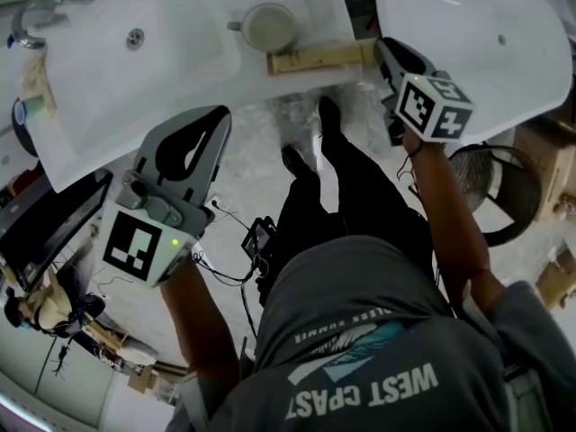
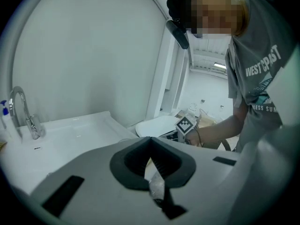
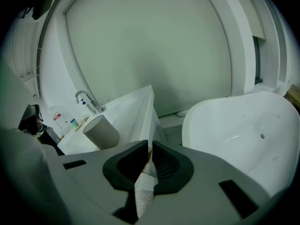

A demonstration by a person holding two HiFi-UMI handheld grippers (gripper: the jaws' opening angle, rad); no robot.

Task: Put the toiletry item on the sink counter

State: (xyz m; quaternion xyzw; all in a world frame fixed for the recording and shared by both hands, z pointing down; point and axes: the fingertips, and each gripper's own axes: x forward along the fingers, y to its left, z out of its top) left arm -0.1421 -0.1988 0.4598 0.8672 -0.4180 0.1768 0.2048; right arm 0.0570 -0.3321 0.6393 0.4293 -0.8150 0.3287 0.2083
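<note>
Pinches a wooden bar [image 1: 315, 59] by its right end in the right tongs [image 1: 382, 50] [image 3: 149, 149], pads closed on a thin pale sliver of it. Holds the bar level along the front right corner of the tabletop [image 1: 198, 75], left end at the edge just in front of a cup [image 1: 268, 27] [image 3: 101, 131], right end out past the corner and over the floor [image 1: 261, 147]. Cannot tell whether the bar rests on the tabletop or hangs just above it.

Carries the left tongs [image 1: 214, 120] [image 2: 150, 142] pressed together, pads meeting at the tips, well apart from the bar, over the floor just off the tabletop's front edge.

Left of the cup, open white tabletop, then the basin [image 1: 175, 48], then the faucet [image 1: 36, 16] [image 2: 21, 111] [image 3: 84, 100] at the far left end, with small bottles [image 3: 61, 118] beyond it. Right of the corner, only a narrow strip of floor before the rim of a white tub [image 1: 477, 43] [image 3: 234, 125], and the right tongs close against that rim. Between the two tongs, a wide stretch of floor, partly taken by the person's legs [image 1: 315, 165].
</note>
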